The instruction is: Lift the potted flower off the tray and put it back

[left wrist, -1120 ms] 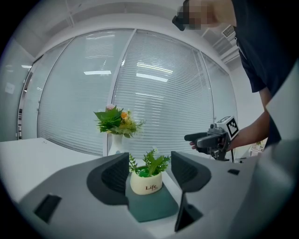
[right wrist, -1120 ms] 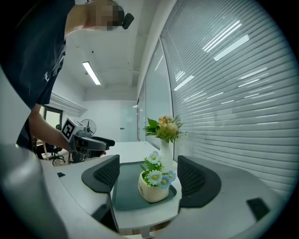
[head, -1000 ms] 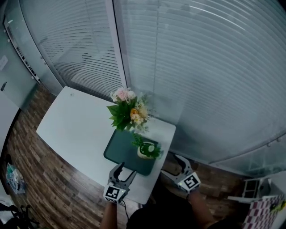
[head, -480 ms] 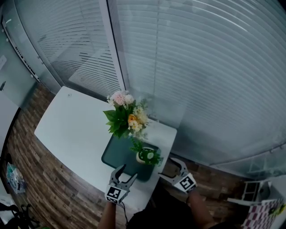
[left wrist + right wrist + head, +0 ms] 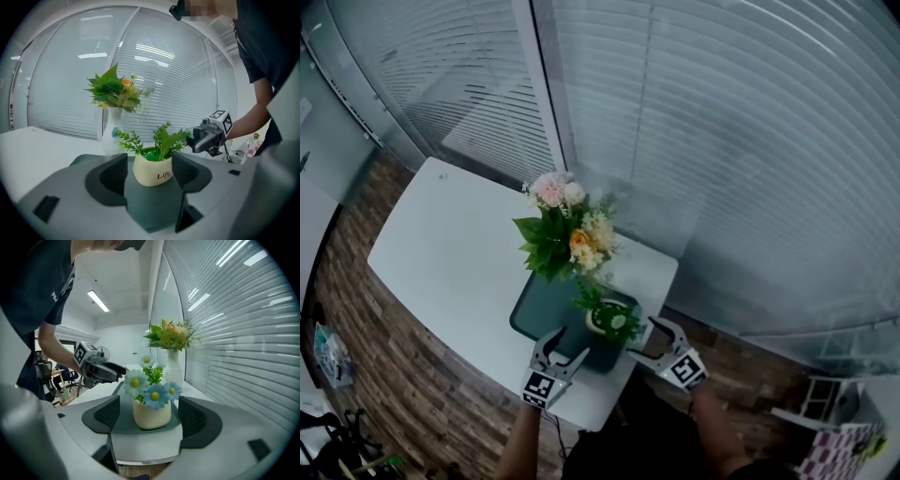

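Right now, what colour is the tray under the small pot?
The tray is a plain dark green, with no pattern. It shows best in the head view.

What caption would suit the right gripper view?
Open right claw frames a cream potted flower on the dark tray, left claw beyond.
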